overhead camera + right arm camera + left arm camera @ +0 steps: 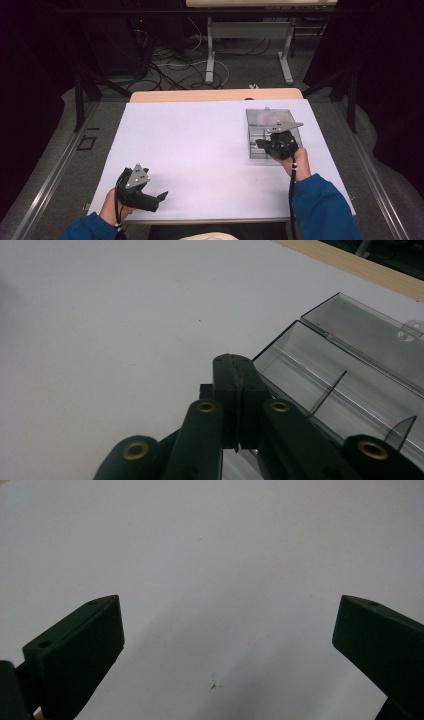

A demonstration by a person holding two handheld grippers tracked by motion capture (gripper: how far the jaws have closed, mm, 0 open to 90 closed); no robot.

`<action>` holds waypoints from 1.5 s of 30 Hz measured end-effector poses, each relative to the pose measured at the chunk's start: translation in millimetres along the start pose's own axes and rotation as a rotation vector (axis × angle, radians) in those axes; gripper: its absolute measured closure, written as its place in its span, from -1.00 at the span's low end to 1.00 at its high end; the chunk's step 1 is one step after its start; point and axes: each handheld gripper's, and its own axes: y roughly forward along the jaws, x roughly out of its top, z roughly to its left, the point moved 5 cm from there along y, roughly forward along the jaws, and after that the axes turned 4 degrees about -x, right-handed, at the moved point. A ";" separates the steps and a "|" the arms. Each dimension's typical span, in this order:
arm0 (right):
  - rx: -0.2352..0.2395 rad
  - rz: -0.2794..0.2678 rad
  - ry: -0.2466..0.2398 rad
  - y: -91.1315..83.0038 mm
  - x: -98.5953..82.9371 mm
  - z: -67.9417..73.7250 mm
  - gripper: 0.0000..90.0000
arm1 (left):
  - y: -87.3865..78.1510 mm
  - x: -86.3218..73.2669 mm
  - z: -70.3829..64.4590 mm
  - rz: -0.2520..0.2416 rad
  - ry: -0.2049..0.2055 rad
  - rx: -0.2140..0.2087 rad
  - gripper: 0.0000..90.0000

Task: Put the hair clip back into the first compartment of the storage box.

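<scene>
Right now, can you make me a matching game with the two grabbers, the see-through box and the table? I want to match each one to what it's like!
Things:
1. left gripper
2. right gripper
3. clear plastic box
4. table

What it's like:
A. lid swung open, dividers inside
B. jaws pressed together
C. white and flat
D. jaws spread wide apart

Right pairs: 1-D, 2-B, 3-A, 4-C.

The left gripper hovers over bare table near the front edge. The right gripper sits at the near left corner of the box.
</scene>
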 end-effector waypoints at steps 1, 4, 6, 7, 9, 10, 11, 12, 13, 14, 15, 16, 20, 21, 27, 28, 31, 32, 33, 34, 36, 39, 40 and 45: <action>-0.003 -0.001 -0.004 0.4 -0.1 -1.3 1.00 | 0.0 -0.1 -0.1 0.001 -0.001 -0.001 -0.99; -0.015 0.003 -0.002 1.2 -0.2 -4.1 1.00 | 0.2 0.0 -0.3 0.001 -0.002 -0.001 -0.99; -0.025 0.006 0.000 1.9 -0.4 -6.0 1.00 | 0.2 -0.1 -0.5 0.001 -0.005 -0.003 -0.99; -0.024 0.006 0.001 2.2 -0.5 -6.6 1.00 | 0.1 0.0 0.0 0.002 0.000 0.000 -0.99; -0.025 0.008 -0.003 3.0 -0.9 -8.2 1.00 | 0.5 -0.3 -1.0 0.002 -0.009 -0.006 -0.99; -0.024 0.008 -0.006 3.5 -1.0 -8.9 1.00 | 0.7 -0.2 -0.9 0.000 -0.009 -0.005 -0.99; -0.027 0.011 -0.002 4.0 -1.1 -9.0 1.00 | 0.6 -0.3 -0.9 0.001 -0.009 -0.006 -0.99; -0.023 0.010 -0.005 4.7 -1.0 -9.4 1.00 | 0.5 -0.3 -0.9 0.001 -0.010 -0.006 -0.99; -0.031 0.012 -0.007 4.6 -1.0 -10.2 1.00 | 0.4 -0.3 -0.9 0.002 -0.010 -0.005 -0.99; -0.032 0.013 -0.007 5.1 -0.9 -10.5 1.00 | 0.4 -0.3 -0.9 0.002 -0.009 -0.006 -0.99; -0.036 0.018 -0.005 5.6 -1.1 -10.6 1.00 | 0.6 -0.3 -0.9 0.000 -0.009 -0.005 -0.99; -0.035 0.019 -0.006 6.0 -1.2 -11.0 1.00 | 0.9 -0.2 -1.0 -0.003 -0.009 -0.003 -0.99; -0.031 0.034 -0.015 8.1 -1.3 -12.1 1.00 | 1.2 -0.1 -1.1 -0.005 -0.013 -0.004 -0.99; -0.038 0.037 -0.011 8.5 -1.1 -12.4 1.00 | 1.3 -0.1 -1.0 -0.006 -0.012 -0.004 -0.99; -0.052 0.035 -0.007 11.5 0.7 -15.1 1.00 | 1.3 -0.1 -0.9 -0.006 -0.011 -0.004 -0.99; -0.049 0.035 -0.006 12.3 0.9 -15.1 1.00 | 1.3 -0.1 -0.9 -0.006 -0.012 -0.004 -0.99; -0.062 0.043 -0.007 14.4 1.0 -16.4 1.00 | 1.0 -0.2 -1.0 0.000 -0.011 -0.006 -0.99; -0.061 0.047 -0.007 15.0 1.0 -16.7 1.00 | 0.9 -0.2 -1.0 0.000 -0.011 -0.006 -0.99; -0.067 0.044 -0.004 15.8 1.3 -17.2 1.00 | 1.0 -0.2 -1.0 0.000 -0.011 -0.006 -0.99; -0.069 0.046 0.003 17.2 1.5 -17.9 1.00 | 1.0 -0.2 -0.9 0.000 -0.011 -0.006 -0.99; -0.070 0.047 0.008 17.8 1.8 -17.9 1.00 | 1.1 -0.2 -1.0 0.000 -0.011 -0.006 -0.99; -0.075 0.047 0.006 19.7 2.2 -19.7 1.00 | 1.1 -0.2 -0.9 -0.002 -0.011 -0.006 -0.99; -0.080 0.047 0.005 20.4 2.4 -20.3 1.00 | 1.1 -0.2 -0.9 -0.003 -0.011 -0.005 -0.99; -0.081 0.047 0.009 23.2 3.0 -21.6 1.00 | 1.1 -0.2 -1.0 0.000 -0.011 -0.006 -0.99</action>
